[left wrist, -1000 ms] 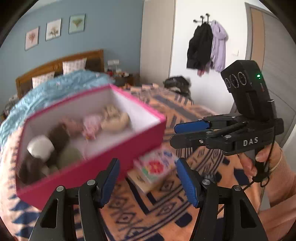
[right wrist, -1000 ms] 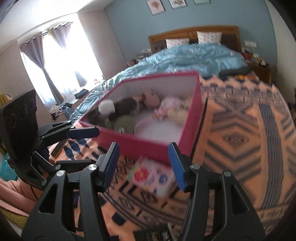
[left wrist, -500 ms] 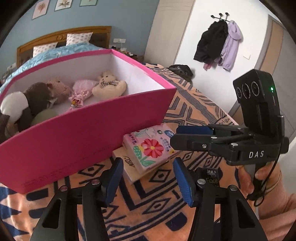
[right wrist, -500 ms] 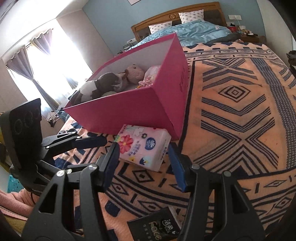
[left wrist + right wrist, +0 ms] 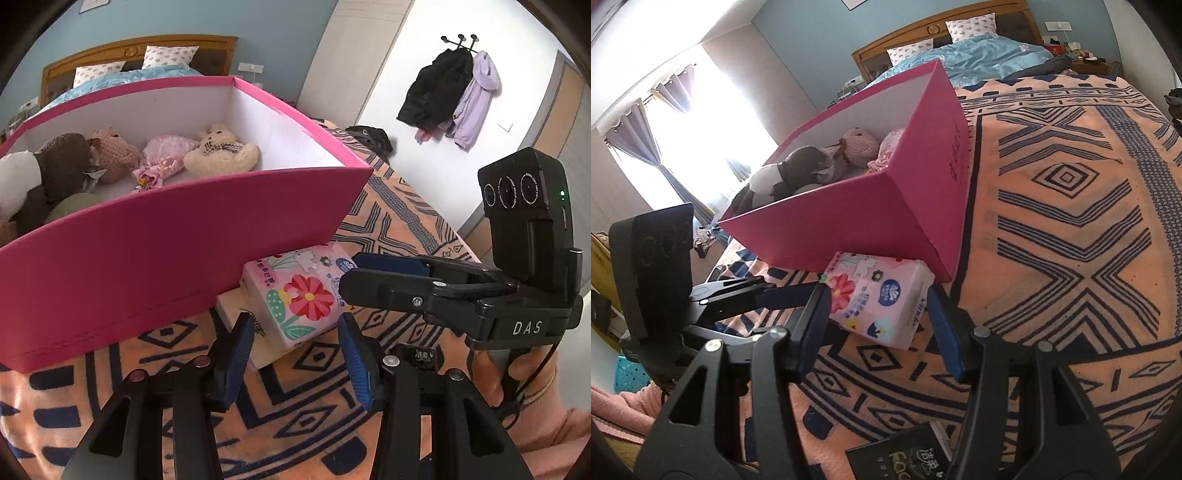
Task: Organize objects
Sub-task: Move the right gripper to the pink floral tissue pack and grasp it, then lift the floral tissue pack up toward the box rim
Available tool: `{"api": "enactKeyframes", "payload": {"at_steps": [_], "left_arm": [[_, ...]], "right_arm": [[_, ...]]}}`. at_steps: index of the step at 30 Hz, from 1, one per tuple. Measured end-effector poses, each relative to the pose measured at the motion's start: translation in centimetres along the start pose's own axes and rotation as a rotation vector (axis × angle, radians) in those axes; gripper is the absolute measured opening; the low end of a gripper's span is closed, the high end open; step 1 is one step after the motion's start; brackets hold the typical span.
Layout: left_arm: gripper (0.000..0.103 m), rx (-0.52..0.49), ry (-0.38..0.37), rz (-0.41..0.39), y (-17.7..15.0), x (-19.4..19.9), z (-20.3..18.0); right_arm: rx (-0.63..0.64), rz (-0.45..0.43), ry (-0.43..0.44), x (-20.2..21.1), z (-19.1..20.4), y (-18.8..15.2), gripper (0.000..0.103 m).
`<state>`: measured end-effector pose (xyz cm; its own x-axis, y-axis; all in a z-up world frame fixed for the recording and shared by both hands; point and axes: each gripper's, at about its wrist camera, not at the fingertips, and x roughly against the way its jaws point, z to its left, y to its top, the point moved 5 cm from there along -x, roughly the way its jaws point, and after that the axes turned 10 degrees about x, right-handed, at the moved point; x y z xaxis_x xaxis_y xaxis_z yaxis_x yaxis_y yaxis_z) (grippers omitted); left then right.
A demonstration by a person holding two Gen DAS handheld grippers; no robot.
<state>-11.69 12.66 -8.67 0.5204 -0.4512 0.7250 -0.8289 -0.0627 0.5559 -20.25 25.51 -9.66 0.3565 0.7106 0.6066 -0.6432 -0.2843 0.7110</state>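
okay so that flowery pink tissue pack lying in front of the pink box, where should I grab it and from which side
Probably across its two long sides, near the end facing you. The tissue pack lies flat on the blanket, its far end close to the pink box, so come in from the open near side. The right gripper already straddles that end, jaws open.

A: What sort of place?

B: Home bedroom. Bed with wooden headboard, two patterned pillows, blue duvet.

A: Anything else?

B: Coats on wall hooks, curtained window, framed picture on the blue wall, patterned orange-and-navy blanket. Pink box holds soft toys. Lived-in.
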Motion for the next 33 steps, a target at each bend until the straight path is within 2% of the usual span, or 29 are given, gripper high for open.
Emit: {"api": "enactKeyframes", "payload": {"at_steps": [13,33], "left_arm": [[0.045,0.011,-0.016,-0.002,0.14,-0.24,-0.11],[0.044,0.02,-0.039,-0.009,-0.29,0.03,0.01]], "right_arm": [[-0.013,0.0,0.0,-0.27,-0.18,0.1,0.056],[-0.013,0.004,0.003,-0.5,0.19,-0.06,0.05]]}}
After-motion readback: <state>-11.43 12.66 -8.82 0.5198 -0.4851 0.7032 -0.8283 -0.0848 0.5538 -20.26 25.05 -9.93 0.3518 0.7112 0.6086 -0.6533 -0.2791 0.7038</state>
